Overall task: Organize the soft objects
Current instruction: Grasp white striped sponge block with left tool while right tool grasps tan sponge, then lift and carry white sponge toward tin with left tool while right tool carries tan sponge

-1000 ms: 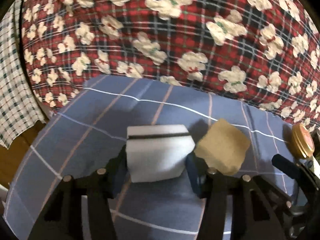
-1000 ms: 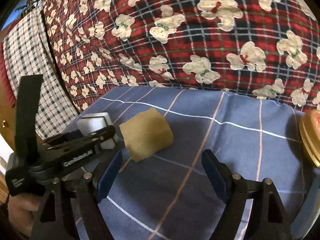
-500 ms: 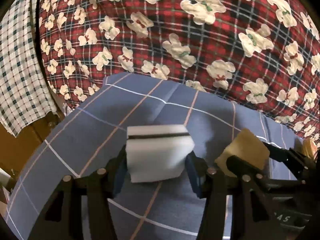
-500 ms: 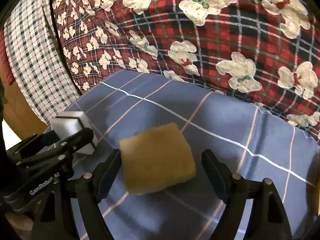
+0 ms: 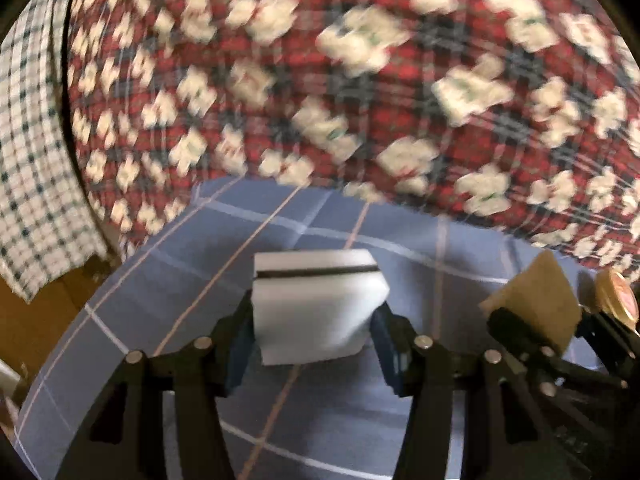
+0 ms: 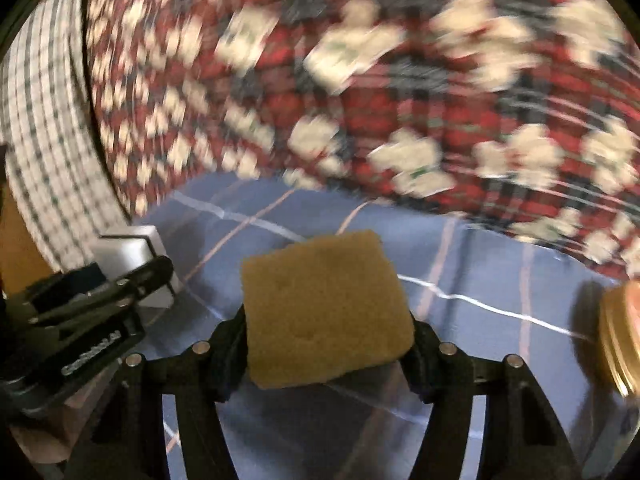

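A white sponge [image 5: 316, 308] with a dark seam near its top sits between the pads of my left gripper [image 5: 312, 320], which is shut on it above the blue checked cloth [image 5: 192, 280]. In the right wrist view my right gripper [image 6: 326, 320] has its jaws closing on a tan sponge [image 6: 324, 300], and both pads touch its sides. That tan sponge [image 5: 536, 300] also shows at the right of the left wrist view, tilted up. The white sponge [image 6: 128, 248] appears at the left of the right wrist view, behind the left gripper's finger.
A red plaid blanket [image 5: 360, 100] with white bear prints rises right behind the blue cloth. A round gold-rimmed lid [image 6: 620, 336] lies at the right. A white-and-green checked fabric [image 5: 32, 160] hangs at the left over a wooden surface [image 5: 32, 328].
My right gripper moved in around the tan sponge and its jaws narrowed onto it. The left gripper kept its hold on the white sponge and barely shifted.
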Demonstrator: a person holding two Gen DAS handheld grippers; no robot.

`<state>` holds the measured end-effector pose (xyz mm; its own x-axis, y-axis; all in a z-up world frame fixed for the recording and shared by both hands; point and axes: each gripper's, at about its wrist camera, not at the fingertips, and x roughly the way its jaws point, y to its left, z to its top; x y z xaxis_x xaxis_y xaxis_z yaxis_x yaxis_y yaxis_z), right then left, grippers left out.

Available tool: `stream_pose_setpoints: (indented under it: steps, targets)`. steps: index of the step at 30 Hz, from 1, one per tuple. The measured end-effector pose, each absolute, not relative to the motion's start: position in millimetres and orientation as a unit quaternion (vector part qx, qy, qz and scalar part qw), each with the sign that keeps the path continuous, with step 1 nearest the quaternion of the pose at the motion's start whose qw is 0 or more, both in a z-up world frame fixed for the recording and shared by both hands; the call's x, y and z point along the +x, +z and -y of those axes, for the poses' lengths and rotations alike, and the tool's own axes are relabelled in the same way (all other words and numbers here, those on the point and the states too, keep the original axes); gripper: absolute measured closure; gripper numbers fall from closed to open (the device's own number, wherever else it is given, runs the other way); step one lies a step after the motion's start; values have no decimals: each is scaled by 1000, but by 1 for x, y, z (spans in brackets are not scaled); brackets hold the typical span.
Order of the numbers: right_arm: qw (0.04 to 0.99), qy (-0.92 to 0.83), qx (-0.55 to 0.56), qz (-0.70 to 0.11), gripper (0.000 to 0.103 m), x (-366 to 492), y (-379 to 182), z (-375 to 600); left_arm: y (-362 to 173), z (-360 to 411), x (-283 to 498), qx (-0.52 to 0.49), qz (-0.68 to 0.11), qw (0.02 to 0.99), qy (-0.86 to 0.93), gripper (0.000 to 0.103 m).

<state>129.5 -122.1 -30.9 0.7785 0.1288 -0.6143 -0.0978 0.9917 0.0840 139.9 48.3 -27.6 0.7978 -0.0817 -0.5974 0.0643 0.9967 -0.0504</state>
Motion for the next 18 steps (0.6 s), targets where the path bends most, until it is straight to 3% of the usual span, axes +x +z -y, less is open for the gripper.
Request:
stream_pose_setpoints:
  steps: [6, 14, 18]
  targets:
    - [966, 15, 48, -254, 37, 72, -13, 151, -16, -17, 112, 2, -255, 963, -88, 50]
    - [985, -44, -9, -169, 37, 9, 2, 160, -3, 14, 70, 7, -192, 973, -131, 50]
    - [985, -51, -14, -163, 37, -8, 4, 166, -7, 24, 58, 9, -204, 970, -129, 50]
